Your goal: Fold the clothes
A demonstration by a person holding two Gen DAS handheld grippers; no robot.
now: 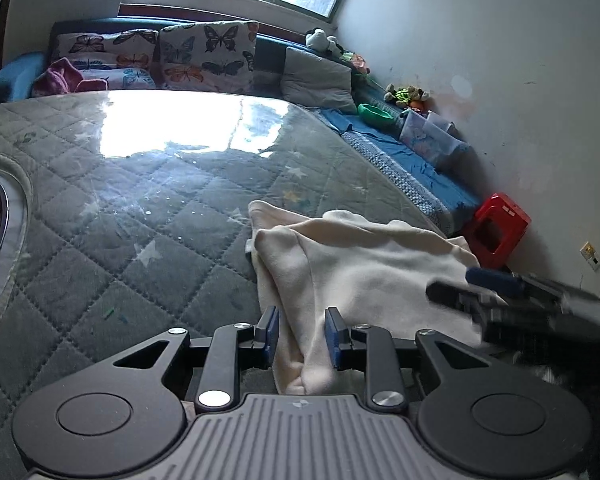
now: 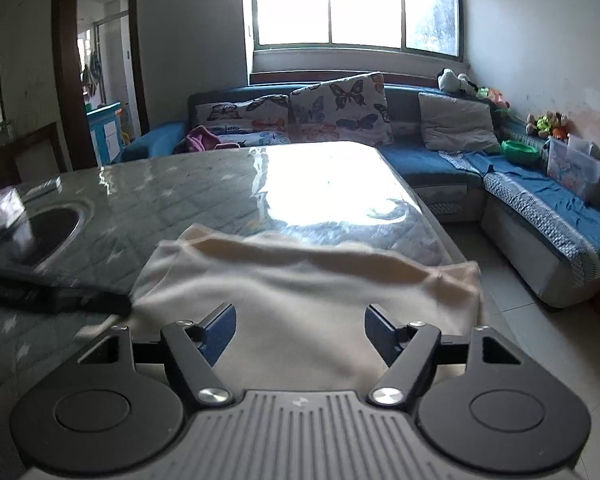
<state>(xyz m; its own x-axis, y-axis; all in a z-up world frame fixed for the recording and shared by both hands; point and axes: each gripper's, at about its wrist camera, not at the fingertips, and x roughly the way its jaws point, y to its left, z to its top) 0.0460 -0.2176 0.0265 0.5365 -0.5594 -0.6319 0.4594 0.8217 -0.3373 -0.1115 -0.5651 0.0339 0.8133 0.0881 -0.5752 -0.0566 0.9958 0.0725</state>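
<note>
A cream fleece garment (image 1: pixel 364 264) lies bunched at the near right corner of the quilted grey table (image 1: pixel 140 220). My left gripper (image 1: pixel 302 330) is shut on a fold at the garment's left edge, and cloth fills the gap between its blue pads. In the right wrist view the same garment (image 2: pixel 300 292) spreads ahead, with a rolled far edge. My right gripper (image 2: pixel 300 336) hovers over its near part, open wide, holding nothing. Blurred, the right gripper (image 1: pixel 452 283) shows over the garment's right side. The left gripper (image 2: pixel 80 302) appears as a dark blur at the left.
A round dark recess (image 2: pixel 52 232) is set in the table (image 2: pixel 180 184) at the left, beside a tissue pack (image 2: pixel 0 212). A blue corner sofa (image 2: pixel 540 216) with butterfly cushions (image 2: pixel 340 108) runs behind and to the right. A red stool (image 1: pixel 496 228) stands by the wall.
</note>
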